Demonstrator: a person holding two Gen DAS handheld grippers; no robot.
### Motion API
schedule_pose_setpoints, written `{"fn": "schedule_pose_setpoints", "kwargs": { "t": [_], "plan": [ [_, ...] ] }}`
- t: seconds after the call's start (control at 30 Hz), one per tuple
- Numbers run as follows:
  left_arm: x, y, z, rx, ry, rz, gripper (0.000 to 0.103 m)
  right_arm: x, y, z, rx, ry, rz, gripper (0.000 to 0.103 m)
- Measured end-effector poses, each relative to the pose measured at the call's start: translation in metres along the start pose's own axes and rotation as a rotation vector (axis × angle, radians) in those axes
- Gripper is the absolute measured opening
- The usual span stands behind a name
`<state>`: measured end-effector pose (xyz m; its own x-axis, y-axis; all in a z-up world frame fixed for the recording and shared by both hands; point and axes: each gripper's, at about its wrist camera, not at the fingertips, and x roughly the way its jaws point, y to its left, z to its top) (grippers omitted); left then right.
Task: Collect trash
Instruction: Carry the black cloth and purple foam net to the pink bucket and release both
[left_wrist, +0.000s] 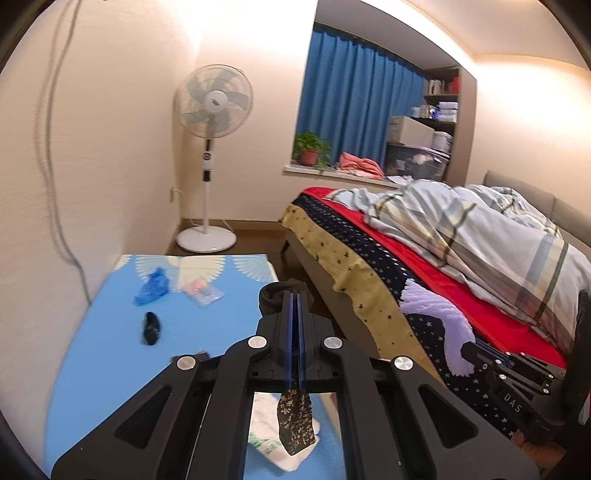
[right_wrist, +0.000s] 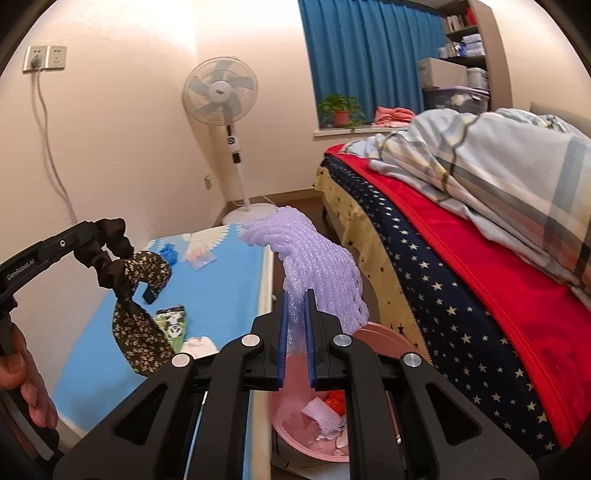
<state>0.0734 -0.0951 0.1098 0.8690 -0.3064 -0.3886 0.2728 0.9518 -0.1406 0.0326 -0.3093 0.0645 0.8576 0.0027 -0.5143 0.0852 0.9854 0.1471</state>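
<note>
Indoors, left gripper (left_wrist: 295, 299) jaws clench a scrunchie (right_wrist: 122, 266) and right gripper (right_wrist: 295, 299) jaws foam netting (right_wrist: 317, 258) over a blue mat (left_wrist: 110, 350).

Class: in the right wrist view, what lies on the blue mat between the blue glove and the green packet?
A small black item, partly hidden behind the scrunchie, lies on the mat between the glove and packet.

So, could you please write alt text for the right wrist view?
The right gripper holds purple foam netting above a pink bin beside a bed; at left, the left gripper holds a floral scrunchie.
</note>
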Motion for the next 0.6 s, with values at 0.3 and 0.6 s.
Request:
{"fn": "schedule_pose_setpoints", "kwargs": {
  "t": [0.3,0.6],
  "plan": [
    [0.037,-0.022,-0.024,-0.011,0.031,-0.089,0.002,0.015,-0.019,-0.011,0.042,0.026,-0.074,0.009],
    [0.071,-0.038,-0.051,-0.031,0.087,-0.155,0.002,0.032,-0.031,-0.021,0.075,0.069,-0.123,0.009]
  ]
}}
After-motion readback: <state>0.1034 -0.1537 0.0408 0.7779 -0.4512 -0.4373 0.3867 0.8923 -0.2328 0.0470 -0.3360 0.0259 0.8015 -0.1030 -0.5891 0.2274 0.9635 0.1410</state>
